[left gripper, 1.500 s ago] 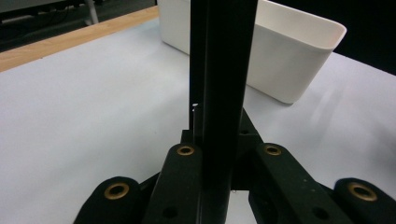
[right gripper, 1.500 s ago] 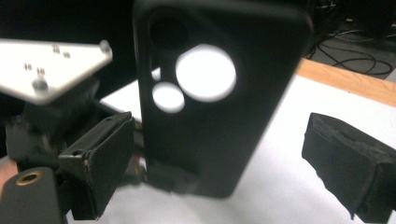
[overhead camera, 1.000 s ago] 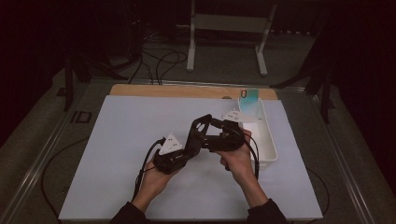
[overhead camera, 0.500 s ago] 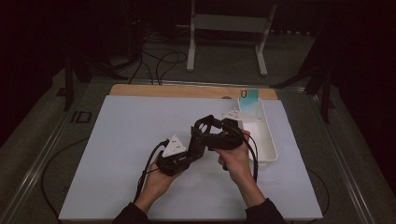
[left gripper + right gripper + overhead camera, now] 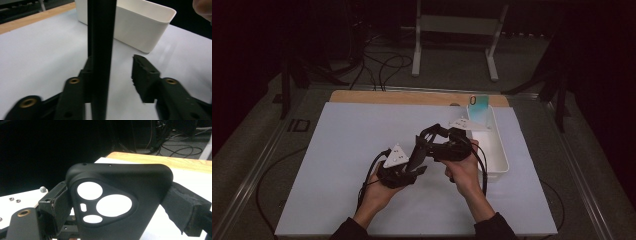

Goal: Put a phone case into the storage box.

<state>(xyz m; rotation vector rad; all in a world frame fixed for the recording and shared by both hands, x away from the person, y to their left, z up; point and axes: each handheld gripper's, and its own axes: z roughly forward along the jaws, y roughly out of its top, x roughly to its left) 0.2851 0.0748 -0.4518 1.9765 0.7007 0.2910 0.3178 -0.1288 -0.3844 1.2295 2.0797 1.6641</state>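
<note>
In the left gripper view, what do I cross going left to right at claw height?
Left claw's left finger → black phone case seen edge-on, resting against that finger → open gap over the white mat → left claw's right finger.

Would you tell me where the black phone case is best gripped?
Across its two long edges, coming in from the sides: the phone case is thin and flat, and the right gripper already spans it that way. Avoid the camera cutouts, probably flimsy.
</note>
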